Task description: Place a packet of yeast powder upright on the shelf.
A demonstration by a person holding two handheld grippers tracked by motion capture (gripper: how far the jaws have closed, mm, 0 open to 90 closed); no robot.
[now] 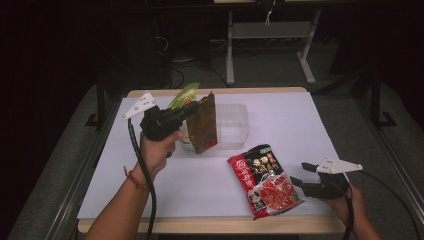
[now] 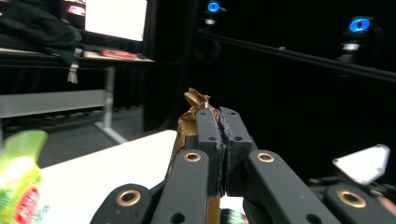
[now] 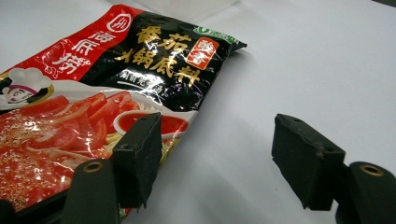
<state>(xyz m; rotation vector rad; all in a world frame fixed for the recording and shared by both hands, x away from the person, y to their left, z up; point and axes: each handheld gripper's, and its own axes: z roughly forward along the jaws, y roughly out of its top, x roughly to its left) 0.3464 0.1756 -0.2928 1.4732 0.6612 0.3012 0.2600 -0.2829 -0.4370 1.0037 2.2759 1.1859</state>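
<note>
While the left tongs [image 1: 192, 107] hang above the counter [image 1: 295, 125] with their jaws pinched tight on the top edge of a brown packet [image 1: 204, 125], the packet dangles nearly upright below them, its long axis running top to bottom and its lower end close over the near left corner of a clear plastic tub [image 1: 232, 125]. Seen from the left gripper view, the crumpled top of the brown packet [image 2: 194, 109] pokes up just past the closed pads, so the grip is on the seal rather than the body. A green packet [image 1: 184, 94] shows just behind the left tongs, toward the far edge; whether it touches the tub I cannot tell. Since the tub lies right beside and slightly right of the hanging packet, the coming move looks like a short carry to the right and a lowering into it, and the left hand is plainly the nearer one for that. Further right, a red and black sauce packet [image 1: 264, 180] lies flat near the front edge, its long axis slanting from far left to near right. Just beside its right edge, the right tongs [image 1: 298, 174] rest low with jaws spread and empty, one pad [image 3: 140, 154] over the packet's border, the other over bare counter.
</note>
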